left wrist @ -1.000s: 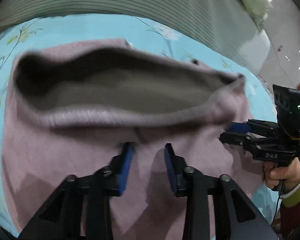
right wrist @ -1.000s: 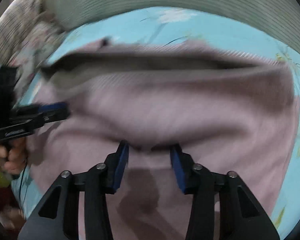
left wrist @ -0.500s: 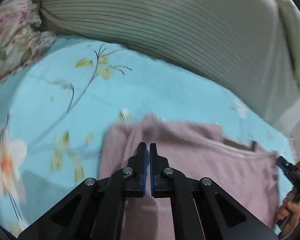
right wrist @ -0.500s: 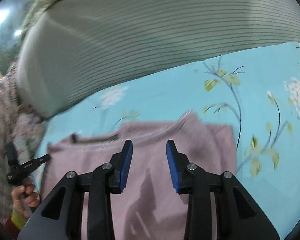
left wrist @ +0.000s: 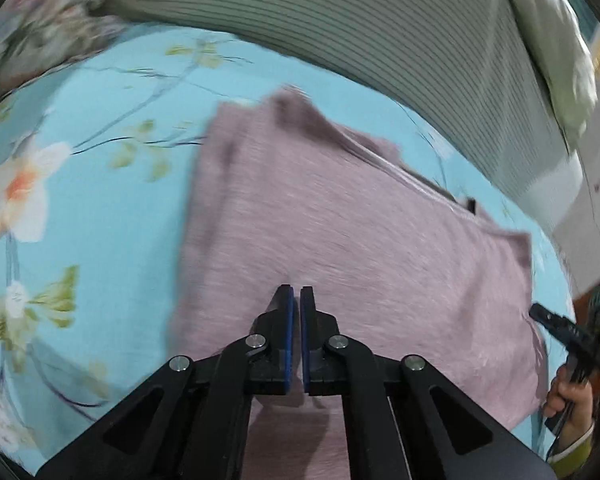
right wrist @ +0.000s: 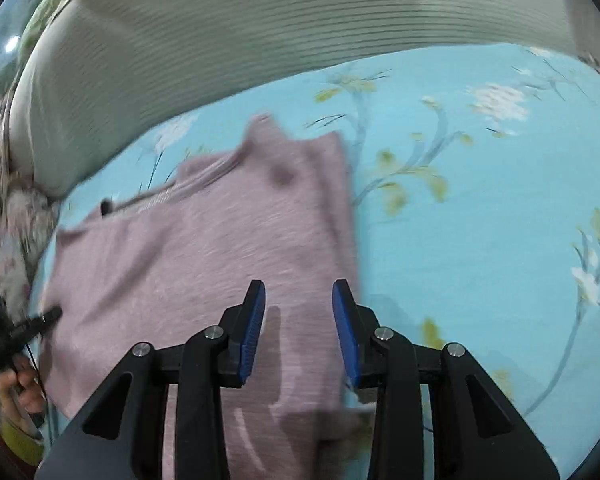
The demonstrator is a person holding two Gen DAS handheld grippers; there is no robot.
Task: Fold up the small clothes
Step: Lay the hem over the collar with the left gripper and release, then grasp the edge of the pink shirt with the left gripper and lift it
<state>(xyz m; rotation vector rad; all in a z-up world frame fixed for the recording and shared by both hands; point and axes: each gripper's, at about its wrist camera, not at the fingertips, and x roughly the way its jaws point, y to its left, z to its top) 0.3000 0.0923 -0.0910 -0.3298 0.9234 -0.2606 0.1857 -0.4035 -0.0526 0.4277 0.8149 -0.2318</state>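
A mauve knit garment (left wrist: 340,240) lies flat and folded on the blue floral sheet (left wrist: 100,220). My left gripper (left wrist: 296,294) hovers over its near half, shut, with nothing between the pads. In the right wrist view the same garment (right wrist: 220,260) lies to the left and below. My right gripper (right wrist: 298,292) stands open above the garment's right edge, its pads clear of the cloth. Each view catches the other gripper at the garment's far side, held by a hand: the right gripper (left wrist: 560,328) and the left gripper (right wrist: 40,318).
A grey-green striped pillow (left wrist: 380,40) (right wrist: 260,40) runs along the back of the bed. Floral fabric (left wrist: 40,40) (right wrist: 4,220) is bunched at the back corner. A pale cloth (left wrist: 552,40) lies past the pillow. Bare sheet (right wrist: 480,240) spreads to the garment's side.
The raised fold of the garment has come down and now lies flat. My left gripper has gone from open to shut. Both grippers have swung away across the cloth and rolled.
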